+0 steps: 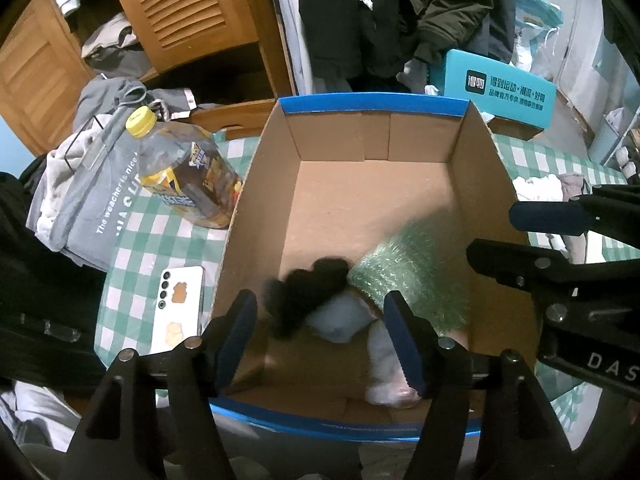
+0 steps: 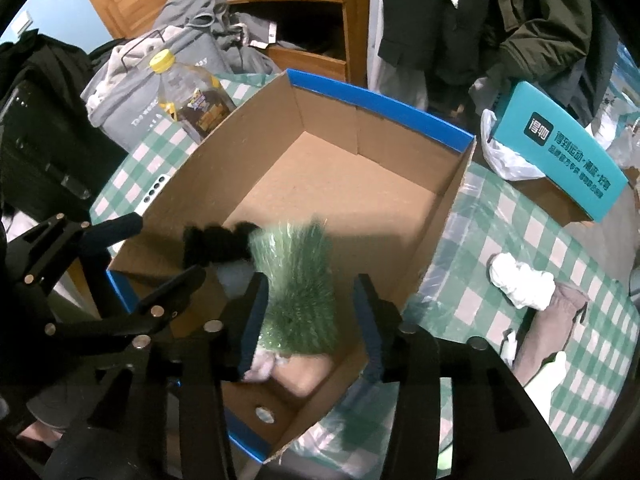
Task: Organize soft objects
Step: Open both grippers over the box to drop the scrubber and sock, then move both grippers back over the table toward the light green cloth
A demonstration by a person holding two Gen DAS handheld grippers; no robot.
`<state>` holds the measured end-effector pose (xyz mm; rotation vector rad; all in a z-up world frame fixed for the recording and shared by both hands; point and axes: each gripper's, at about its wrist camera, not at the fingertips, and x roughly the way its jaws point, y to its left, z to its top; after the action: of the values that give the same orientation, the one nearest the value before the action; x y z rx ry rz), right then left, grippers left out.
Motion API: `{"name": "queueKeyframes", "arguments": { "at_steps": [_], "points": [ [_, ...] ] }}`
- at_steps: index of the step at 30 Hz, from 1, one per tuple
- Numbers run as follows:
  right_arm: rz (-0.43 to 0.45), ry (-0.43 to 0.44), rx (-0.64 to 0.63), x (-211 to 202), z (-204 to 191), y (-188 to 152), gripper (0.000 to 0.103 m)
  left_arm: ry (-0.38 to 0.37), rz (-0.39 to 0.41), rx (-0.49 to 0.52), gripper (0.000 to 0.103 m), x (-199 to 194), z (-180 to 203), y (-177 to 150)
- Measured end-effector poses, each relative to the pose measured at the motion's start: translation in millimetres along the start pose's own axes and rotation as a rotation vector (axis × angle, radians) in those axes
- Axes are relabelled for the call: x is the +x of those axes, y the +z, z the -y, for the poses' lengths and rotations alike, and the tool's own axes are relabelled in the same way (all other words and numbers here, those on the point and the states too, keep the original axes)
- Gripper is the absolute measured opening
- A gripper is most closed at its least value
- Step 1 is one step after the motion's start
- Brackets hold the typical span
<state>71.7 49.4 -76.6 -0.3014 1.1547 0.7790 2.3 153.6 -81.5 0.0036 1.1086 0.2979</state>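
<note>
Both claws hang over an open brown cardboard box with blue rim [image 1: 372, 101] on the green-checked surface [image 1: 132, 220]. The left claw [image 1: 326, 336] stands open, nothing pressed between its pads. The right claw [image 2: 310, 320] is also parted around the blurred green shaggy soft piece [image 2: 298, 280], apparently not pinching it. This piece, a black fuzzy piece [image 1: 308, 288] and pale cloth [image 1: 340, 316] are in the box's near end.

You see the green fuzzy item [image 2: 298, 284] and black fluffy piece [image 1: 310, 292] smeared by blur. The left gripper's right finger [image 1: 404, 344] hides part of the pale soft thing [image 1: 384, 376].
</note>
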Motion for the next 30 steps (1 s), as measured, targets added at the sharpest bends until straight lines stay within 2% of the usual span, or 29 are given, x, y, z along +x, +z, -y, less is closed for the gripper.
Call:
{"name": "queueKeyframes", "arguments": {
  "at_steps": [7, 11, 24, 30],
  "points": [
    [0.012, -0.014, 0.016, -6.2, 6.6, -1.8, 0.05, -0.008, 0.008, -0.003, 0.07, -3.4, 1.5, 1.7],
    [0.02, -0.027, 0.032, -10.4, 13.8, -4.6, 0.056, -0.013, 0.015, 0.001, 0.07, -6.2, 5.8, 2.7],
    [0.04, -0.067, 0.095, -28.5, 44.4, -19.1, 0.056, -0.044, 0.042, 0.041, 0.071, -15.7, 33.4, 9.0],
    [0.053, -0.09, 0.123, -38.3, 58.8, -28.4, 0.062, -0.055, 0.051, 0.065, 0.071, -19.1, 48.6, 10.7]
  ]
}}
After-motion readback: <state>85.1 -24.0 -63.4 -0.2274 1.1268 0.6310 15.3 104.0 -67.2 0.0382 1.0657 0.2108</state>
